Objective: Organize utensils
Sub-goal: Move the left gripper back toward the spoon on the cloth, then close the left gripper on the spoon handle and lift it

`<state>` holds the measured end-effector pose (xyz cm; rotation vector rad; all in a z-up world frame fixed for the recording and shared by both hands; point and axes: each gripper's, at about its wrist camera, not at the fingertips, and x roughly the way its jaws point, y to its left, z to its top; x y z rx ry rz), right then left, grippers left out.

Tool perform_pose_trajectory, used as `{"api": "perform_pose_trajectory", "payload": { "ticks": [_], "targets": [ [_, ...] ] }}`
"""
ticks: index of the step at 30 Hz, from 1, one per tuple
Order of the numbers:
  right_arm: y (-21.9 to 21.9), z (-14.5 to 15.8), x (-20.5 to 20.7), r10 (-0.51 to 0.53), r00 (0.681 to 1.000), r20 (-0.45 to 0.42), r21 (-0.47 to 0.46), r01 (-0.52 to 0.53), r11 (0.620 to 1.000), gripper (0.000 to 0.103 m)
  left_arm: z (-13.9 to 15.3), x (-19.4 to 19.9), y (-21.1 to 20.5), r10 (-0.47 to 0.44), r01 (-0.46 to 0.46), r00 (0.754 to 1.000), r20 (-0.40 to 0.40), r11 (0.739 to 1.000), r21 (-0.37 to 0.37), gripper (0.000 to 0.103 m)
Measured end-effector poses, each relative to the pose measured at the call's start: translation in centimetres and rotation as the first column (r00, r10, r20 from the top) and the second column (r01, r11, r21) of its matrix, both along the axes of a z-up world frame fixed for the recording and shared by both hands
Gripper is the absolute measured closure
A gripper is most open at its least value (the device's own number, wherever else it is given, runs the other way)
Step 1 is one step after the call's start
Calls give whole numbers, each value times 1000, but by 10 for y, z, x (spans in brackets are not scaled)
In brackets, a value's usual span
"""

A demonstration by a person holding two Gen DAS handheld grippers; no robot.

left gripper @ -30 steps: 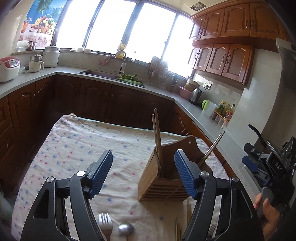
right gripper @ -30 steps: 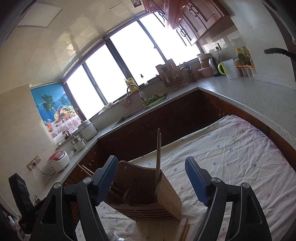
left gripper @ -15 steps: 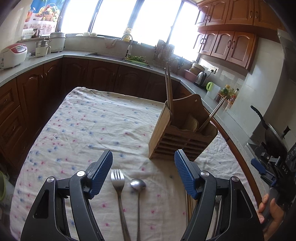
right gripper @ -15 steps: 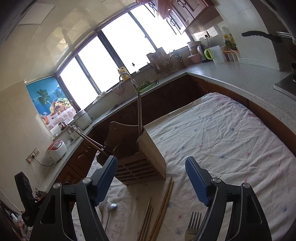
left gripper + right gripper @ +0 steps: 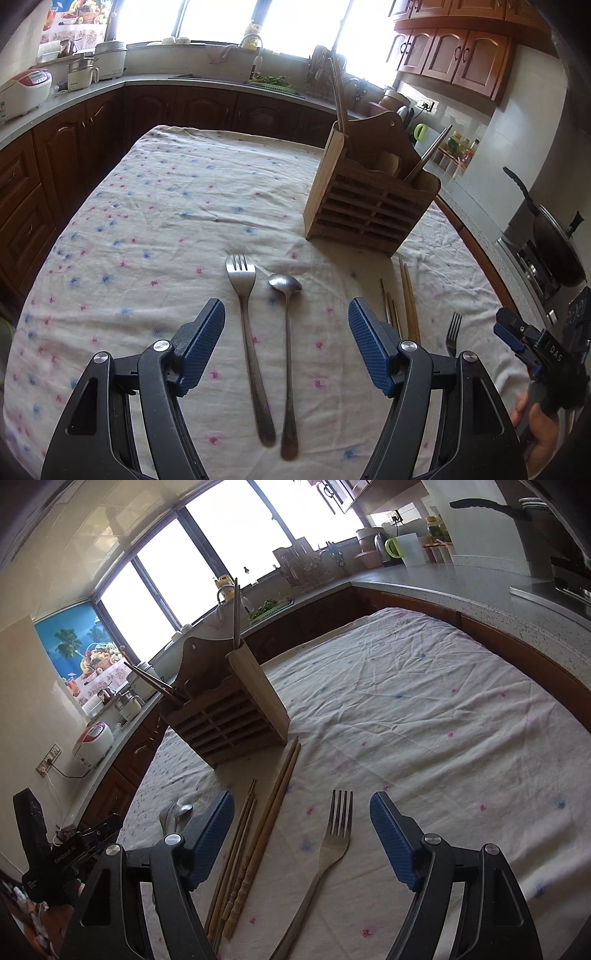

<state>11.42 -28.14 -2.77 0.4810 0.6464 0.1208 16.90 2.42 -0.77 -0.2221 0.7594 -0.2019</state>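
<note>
The loose utensils lie on the flowered tablecloth (image 5: 147, 206) in front of the wooden holder (image 5: 369, 206), all with their long axes running roughly from the holder's slatted front back toward the two grippers, heads or tips toward the holder. Out from the holder's left front corner lie a fork (image 5: 245, 295) and a spoon (image 5: 288, 332), side by side and close together, apparently not touching. Out from its right front corner lie two pairs of chopsticks (image 5: 258, 834), and just beyond them, further from the holder's corner, a second fork (image 5: 330, 853)

The holder already has chopsticks standing upright in one end compartment and a slanted metal handle in the other

The left gripper (image 5: 286, 345) is spread wide and grasps nothing; the fork and spoon both lie in the gap between its blue pads, handles running back under it, so its opening line crosses their shafts squarely. The right gripper (image 5: 301, 836) is likewise spread and empty, with the second fork between its pads and the chopsticks beside its left pad

Judging by this, each hand is nearest its own group: left for fork or spoon, right for the second fork. The catch on the left is picking one shaft without dragging its neighbour
</note>
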Motion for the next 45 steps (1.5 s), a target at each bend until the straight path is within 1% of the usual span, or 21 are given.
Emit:
{"api": "perform_pose_trajectory", "payload": {
  "ticks": [13, 17, 18, 21, 24, 25, 26, 28, 30, 31, 32, 33, 34, 35, 36, 37, 38, 39, 40, 41, 45],
  "targets": [
    [-3, -13, 6, 11, 999, -41, 2, -11, 1000, 25, -20, 15, -15, -39, 42, 997, -74, 998, 50, 33],
    [-2, -16, 12, 17, 998, -62, -16, -18, 1000, 25, -22, 22, -20, -51, 57, 995, -87, 996, 63, 33],
    [-2, -17, 14, 18, 998, -68, -25, -20, 999, 26, -23, 24, -21, -54, 60, 995, -89, 996, 67, 33],
    [1, -20, 21, 30, 995, -93, -53, -35, 998, 27, -26, 32, -24, -71, 79, 992, -107, 994, 71, 42],
    [3, -23, 33, 44, 991, -128, -95, -57, 994, 35, -32, 42, -26, -83, 94, 988, -134, 993, 77, 50],
    [3, -25, 37, 50, 988, -143, -104, -65, 992, 39, -34, 45, -27, -87, 99, 986, -141, 992, 78, 53],
    [3, -28, 42, 54, 986, -158, -111, -72, 991, 44, -35, 47, -29, -91, 104, 985, -146, 991, 84, 53],
    [4, -32, 49, 60, 981, -186, -131, -85, 988, 49, -38, 54, -33, -101, 117, 982, -158, 988, 101, 53],
    [5, -37, 56, 75, 975, -208, -138, -105, 985, 56, -43, 60, -35, -102, 123, 980, -173, 986, 116, 57],
    [5, -40, 58, 85, 972, -220, -134, -116, 984, 60, -45, 63, -37, -103, 126, 978, -182, 984, 123, 62],
    [6, -40, 59, 85, 974, -211, -143, -117, 983, 61, -48, 66, -38, -107, 133, 975, -193, 983, 129, 68],
    [7, -40, 60, 85, 973, -213, -157, -120, 980, 64, -51, 69, -40, -113, 142, 972, -206, 981, 135, 70],
    [8, -40, 61, 83, 973, -215, -169, -121, 978, 70, -53, 71, -42, -114, 146, 972, -208, 979, 145, 73],
    [8, -40, 62, 89, 972, -217, -164, -127, 978, 83, -53, 71, -44, -116, 148, 974, -197, 976, 161, 73],
    [7, -41, 63, 99, 971, -218, -151, -133, 980, 84, -54, 72, -46, -117, 152, 973, -198, 974, 170, 74],
    [7, -41, 63, 101, 972, -214, -151, -135, 979, 84, -54, 72, -46, -119, 154, 974, -195, 972, 175, 80],
    [8, -40, 61, 102, 972, -211, -158, -137, 978, 85, -54, 74, -46, -121, 156, 973, -196, 972, 177, 90],
    [8, -40, 60, 102, 973, -207, -157, -136, 978, 85, -54, 75, -46, -125, 161, 972, -199, 972, 173, 95],
    [8, -38, 59, 108, 974, -199, -143, -138, 980, 90, -55, 76, -44, -136, 169, 969, -205, 974, 153, 99],
    [8, -37, 58, 109, 975, -195, -135, -137, 981, 101, -54, 76, -42, -144, 173, 968, -207, 976, 130, 99],
    [7, -24, 49, 101, 982, -158, -133, -123, 984, 101, -48, 68, -37, -144, 166, 971, -188, 981, 103, 99]
  ]
}}
